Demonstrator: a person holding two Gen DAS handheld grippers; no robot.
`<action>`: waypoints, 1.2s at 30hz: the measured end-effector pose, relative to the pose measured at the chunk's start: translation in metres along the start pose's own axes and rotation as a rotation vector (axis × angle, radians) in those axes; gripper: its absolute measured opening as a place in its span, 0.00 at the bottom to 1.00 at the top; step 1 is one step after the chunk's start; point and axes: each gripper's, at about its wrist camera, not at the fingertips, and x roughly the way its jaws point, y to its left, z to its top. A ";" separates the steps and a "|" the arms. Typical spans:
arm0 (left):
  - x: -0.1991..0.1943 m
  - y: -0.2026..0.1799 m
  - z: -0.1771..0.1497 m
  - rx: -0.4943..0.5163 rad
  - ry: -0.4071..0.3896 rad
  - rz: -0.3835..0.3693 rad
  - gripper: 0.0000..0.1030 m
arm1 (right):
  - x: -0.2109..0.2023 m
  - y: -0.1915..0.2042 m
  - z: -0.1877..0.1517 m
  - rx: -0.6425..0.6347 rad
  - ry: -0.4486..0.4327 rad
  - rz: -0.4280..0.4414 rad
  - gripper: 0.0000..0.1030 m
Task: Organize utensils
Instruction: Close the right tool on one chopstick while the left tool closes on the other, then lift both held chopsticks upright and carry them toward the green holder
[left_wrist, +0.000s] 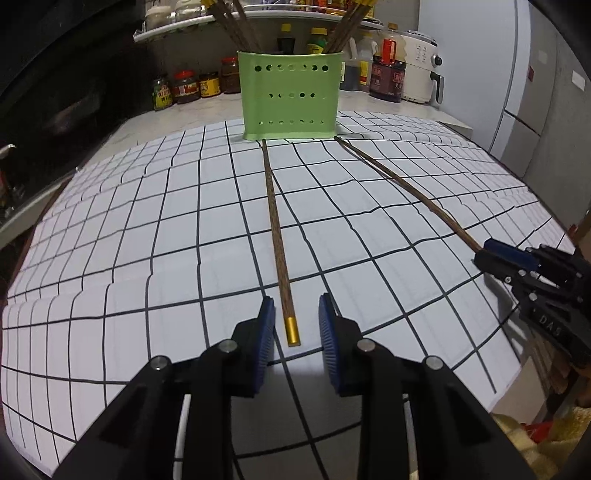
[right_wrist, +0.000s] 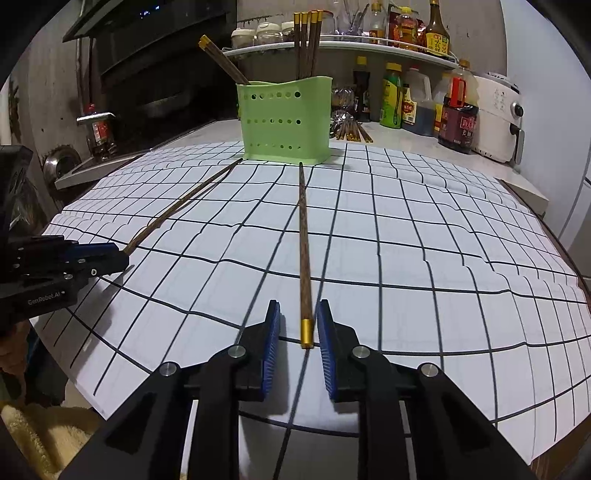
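Two brown chopsticks with gold caps lie on the gridded cloth (left_wrist: 147, 229), tips toward a green perforated holder (left_wrist: 291, 96) (right_wrist: 284, 118) that has several chopsticks standing in it. My left gripper (left_wrist: 295, 301) is open around the gold end of one chopstick (left_wrist: 275, 229), with a gap at each pad. My right gripper (right_wrist: 298, 303) straddles the gold end of the other chopstick (right_wrist: 304, 240). Its right pad sits close against the cap, its left pad stands clear. Each view shows the other gripper (left_wrist: 480, 253) (right_wrist: 122, 254) at the far chopstick (left_wrist: 406, 184) (right_wrist: 184, 205).
Sauce bottles (right_wrist: 458, 118), jars (left_wrist: 188, 86) and a white air fryer (right_wrist: 498, 114) line the counter behind the holder, under a shelf (right_wrist: 369, 46) of bottles. A loose bundle of chopsticks (right_wrist: 351, 131) lies behind the holder. The cloth's near edge is just below both grippers.
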 end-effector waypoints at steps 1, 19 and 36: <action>0.000 0.000 0.000 0.003 -0.003 0.002 0.22 | 0.000 -0.001 -0.001 0.004 -0.001 0.002 0.21; -0.034 0.012 0.007 -0.031 -0.105 -0.030 0.07 | -0.029 -0.004 0.009 0.050 -0.075 0.018 0.07; -0.148 0.033 0.073 -0.049 -0.490 -0.005 0.06 | -0.111 -0.008 0.108 0.088 -0.314 0.040 0.07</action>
